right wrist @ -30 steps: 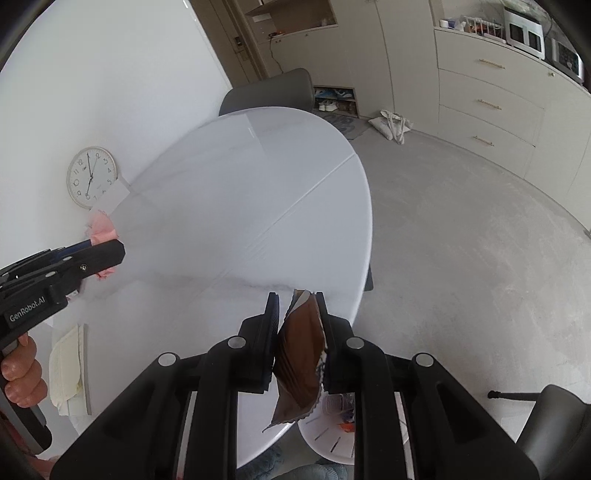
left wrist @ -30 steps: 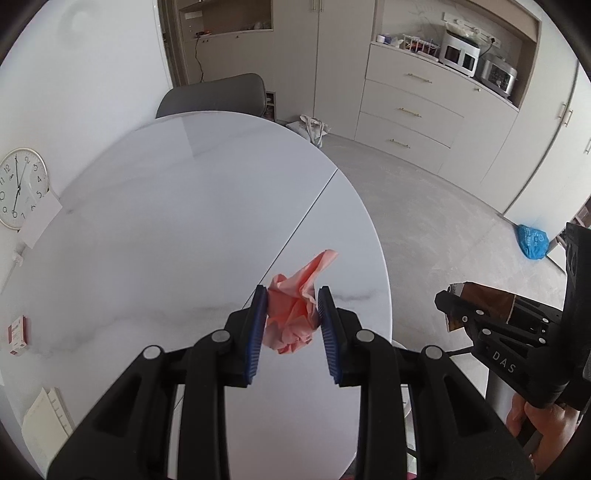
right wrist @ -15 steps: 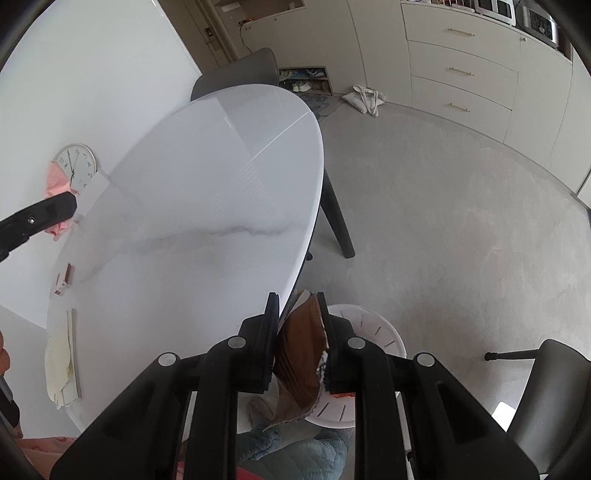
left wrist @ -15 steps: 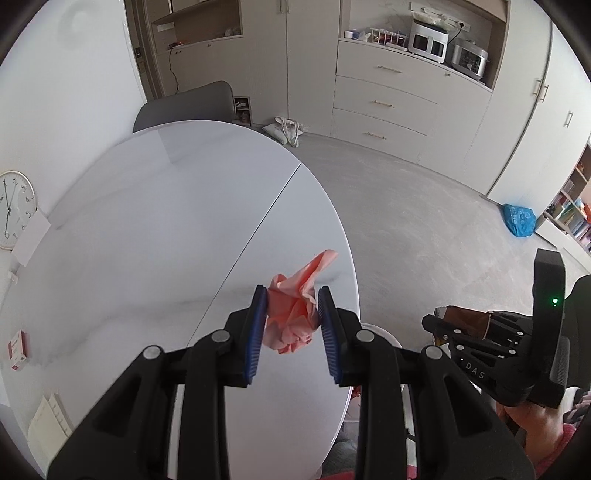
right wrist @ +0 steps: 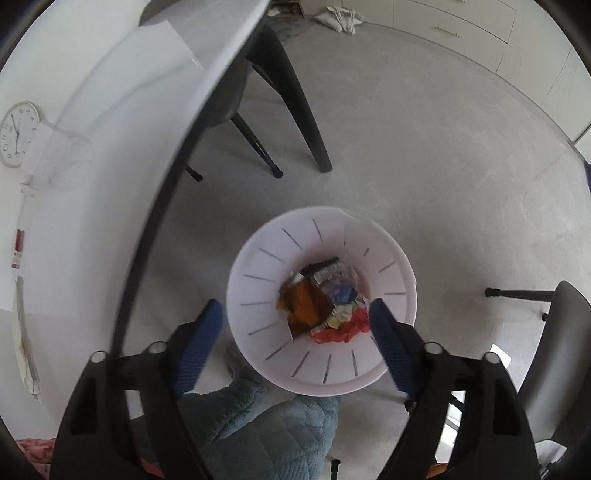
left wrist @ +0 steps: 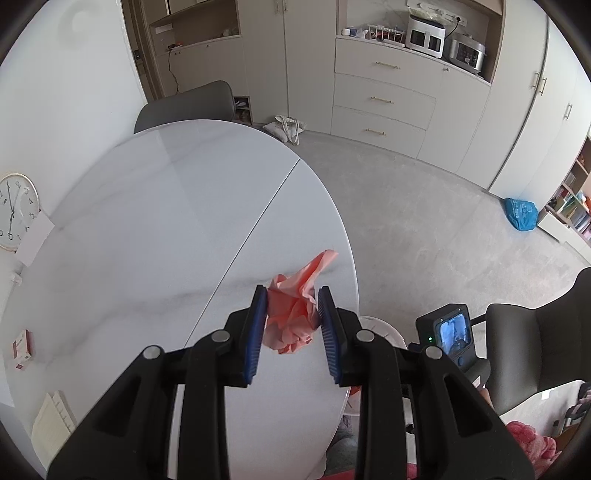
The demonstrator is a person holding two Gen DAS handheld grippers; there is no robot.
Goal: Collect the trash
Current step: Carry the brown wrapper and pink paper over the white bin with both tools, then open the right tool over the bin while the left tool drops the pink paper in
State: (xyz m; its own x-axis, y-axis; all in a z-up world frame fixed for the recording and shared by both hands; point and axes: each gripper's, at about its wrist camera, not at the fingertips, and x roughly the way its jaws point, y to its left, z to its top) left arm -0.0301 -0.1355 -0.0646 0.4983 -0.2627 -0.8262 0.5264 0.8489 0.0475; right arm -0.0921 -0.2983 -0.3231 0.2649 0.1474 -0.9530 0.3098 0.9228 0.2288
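Your left hand-held gripper (left wrist: 291,325) pinches one crumpled pink paper (left wrist: 293,314) above the counter (left wrist: 147,229). Your right hand-held gripper (right wrist: 295,321) hangs spread wide, empty, over one white bin (right wrist: 258,280) of wrappers (right wrist: 321,299).

- Floor (left wrist: 424,236): pale grey, mottled like carpet or concrete, bare over most of the room.
- Table (left wrist: 166,229): white marble-look oval top with a seam across it, dark legs (right wrist: 295,99) underneath.
- Grey chair (left wrist: 188,105) at the table's far end, another chair (left wrist: 535,354) at right.
- Far wall: beige cabinets (left wrist: 288,59), a drawer unit (left wrist: 384,101) with brass handles, appliances (left wrist: 424,31) on its counter.
- Tall cupboard doors (left wrist: 535,110) at right, then a bookshelf (left wrist: 572,206).
- White wall (left wrist: 55,92) at left, round clock (left wrist: 14,212) leaning against it.
- Even, soft light.
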